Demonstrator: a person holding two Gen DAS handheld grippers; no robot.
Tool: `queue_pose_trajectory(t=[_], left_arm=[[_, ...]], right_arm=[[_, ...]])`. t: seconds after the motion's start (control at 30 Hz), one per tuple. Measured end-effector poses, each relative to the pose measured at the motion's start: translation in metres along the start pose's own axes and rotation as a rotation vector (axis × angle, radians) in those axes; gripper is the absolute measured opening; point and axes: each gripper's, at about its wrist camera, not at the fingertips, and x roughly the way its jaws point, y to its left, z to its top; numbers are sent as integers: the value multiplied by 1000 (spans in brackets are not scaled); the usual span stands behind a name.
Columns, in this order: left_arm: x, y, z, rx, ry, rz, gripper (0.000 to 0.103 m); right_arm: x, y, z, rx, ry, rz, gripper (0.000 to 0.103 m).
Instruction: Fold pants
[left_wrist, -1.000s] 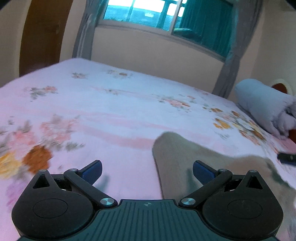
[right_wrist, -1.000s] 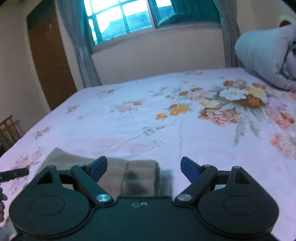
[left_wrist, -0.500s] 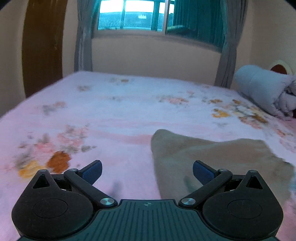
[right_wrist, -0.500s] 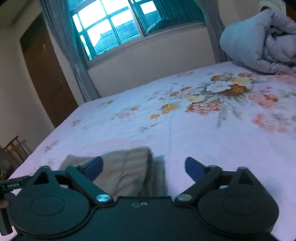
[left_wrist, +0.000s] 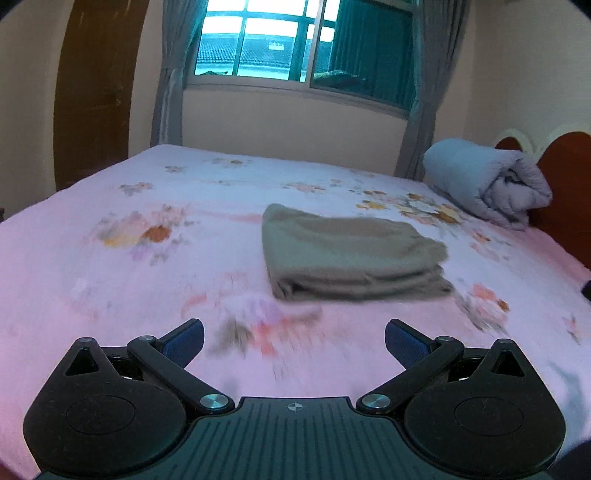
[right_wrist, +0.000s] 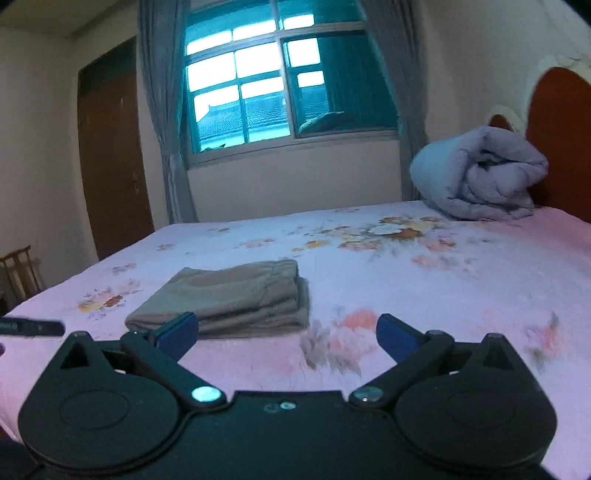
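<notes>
The tan pants (left_wrist: 351, 251) lie folded in a flat stacked bundle on the pink flowered bed sheet (left_wrist: 110, 280). In the right wrist view the same pants (right_wrist: 229, 295) sit ahead and to the left. My left gripper (left_wrist: 293, 339) hangs open over the sheet, short of the bundle, with nothing between its blue pads. My right gripper (right_wrist: 286, 332) is open wide as well, its left pad level with the bundle's near edge but apart from it. A dark bar, part of the left gripper (right_wrist: 33, 326), pokes in at the left edge of the right wrist view.
A rolled grey quilt (left_wrist: 487, 181) lies at the head of the bed by the red-brown headboard (right_wrist: 561, 140). Beyond the bed are a curtained window (left_wrist: 295, 48) and a brown door (right_wrist: 110, 162). A wooden chair (right_wrist: 18, 273) stands beside the bed.
Both grippers have drawn back from the pants, which now lie whole and folded farther ahead. The right gripper's jaws have widened. Neither holds cloth.
</notes>
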Motion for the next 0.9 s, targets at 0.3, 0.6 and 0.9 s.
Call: queue_pose_trajectory(t=[0.3, 0.6, 0.9], left_arm=[[-80, -20, -53, 35, -156, 4, 103], [-83, -33, -53, 96, -166, 36, 103], [-79, -30, -52, 75, -161, 37, 103]], right_arm=[[-41, 26, -23, -52, -47, -19, 97], [-46, 52, -27, -139, -31, 19, 97], [-44, 65, -31, -167, -25, 3, 97]])
